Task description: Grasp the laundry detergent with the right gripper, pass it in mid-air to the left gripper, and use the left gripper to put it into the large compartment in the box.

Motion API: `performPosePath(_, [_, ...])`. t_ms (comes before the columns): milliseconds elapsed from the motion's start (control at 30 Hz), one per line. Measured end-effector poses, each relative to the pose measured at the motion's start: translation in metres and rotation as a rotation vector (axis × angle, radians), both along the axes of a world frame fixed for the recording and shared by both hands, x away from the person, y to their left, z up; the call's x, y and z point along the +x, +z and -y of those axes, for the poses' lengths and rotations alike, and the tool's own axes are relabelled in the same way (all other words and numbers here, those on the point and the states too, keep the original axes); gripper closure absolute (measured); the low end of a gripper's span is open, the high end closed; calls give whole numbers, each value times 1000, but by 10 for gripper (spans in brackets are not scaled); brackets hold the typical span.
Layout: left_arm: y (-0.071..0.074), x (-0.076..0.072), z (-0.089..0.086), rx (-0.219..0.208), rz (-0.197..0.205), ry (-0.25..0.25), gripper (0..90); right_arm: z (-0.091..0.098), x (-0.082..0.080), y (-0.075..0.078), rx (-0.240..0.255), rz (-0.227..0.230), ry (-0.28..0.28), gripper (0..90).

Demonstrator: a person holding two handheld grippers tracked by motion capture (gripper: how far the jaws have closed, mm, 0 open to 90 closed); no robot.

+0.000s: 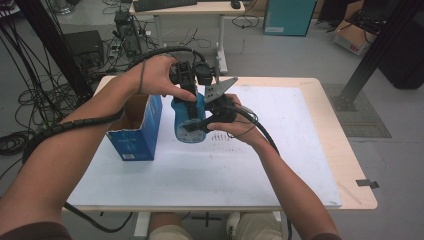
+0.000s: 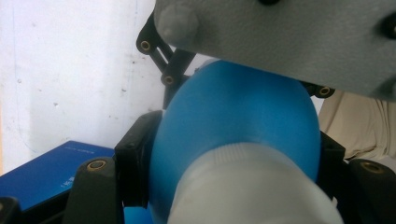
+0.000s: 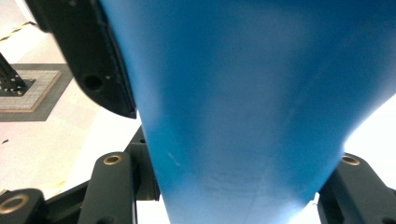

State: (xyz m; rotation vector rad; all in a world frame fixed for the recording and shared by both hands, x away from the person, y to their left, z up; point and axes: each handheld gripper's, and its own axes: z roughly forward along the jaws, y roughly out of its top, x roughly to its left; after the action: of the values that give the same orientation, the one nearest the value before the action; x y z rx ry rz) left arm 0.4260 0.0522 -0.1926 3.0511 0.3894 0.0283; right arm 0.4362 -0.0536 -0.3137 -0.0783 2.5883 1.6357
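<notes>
Blue bottle point(image 1: 189, 122) held above white table sheet point(image 1: 280, 150), just right of blue box point(image 1: 137, 131) — your left gripper point(image 1: 192, 95) jaws clamp its upper part, your right gripper point(image 1: 215, 112) jaws pinch its side — both grips tight.

A lab or workshop: a grey floor point(image 1: 280, 55) strewn with loose cables point(image 1: 30, 100), black frame posts point(image 1: 380, 45), cardboard boxes point(image 1: 352, 37), a desk with a keyboard point(image 1: 165, 4), and a white-topped bench point(image 1: 280, 150).
</notes>
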Motion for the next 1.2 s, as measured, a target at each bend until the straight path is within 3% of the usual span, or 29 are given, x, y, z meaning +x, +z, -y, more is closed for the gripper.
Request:
performPosePath(100, [0, 0, 0, 3, 0, -2, 349, -1, 1, 0, 3, 6, 13, 431])
performPosePath(133, [0, 0, 0, 3, 0, -2, 349, -2, 5, 0, 19, 58, 52, 431])
performPosePath(167, [0, 0, 0, 8, 1, -9, 349, -3, 5, 0, 25, 66, 56, 431])
performPosePath(467, [-1, 0, 0, 3, -5, 1, 352, -3, 5, -1, 27, 51, 65, 428])
performPosePath(500, [-1, 0, 0, 5, -3, 0, 352, -1, 1, -1, 3, -3, 25, 428])
performPosePath(533, [-1, 0, 0, 3, 2, 2, 353, -3, 4, -1, 18, 43, 62, 427])
performPosePath(567, [-1, 0, 1, 2, 2, 3, 353, -3, 5, -1, 23, 51, 68, 427])
performPosePath(800, [-2, 1, 0, -1, -5, 7, 354, -3, 5, -2, 16, 35, 63, 424])
performPosePath(1200, [-3, 1, -2, -11, -2, 3, 355, -3, 8, -2, 22, 55, 64, 422])
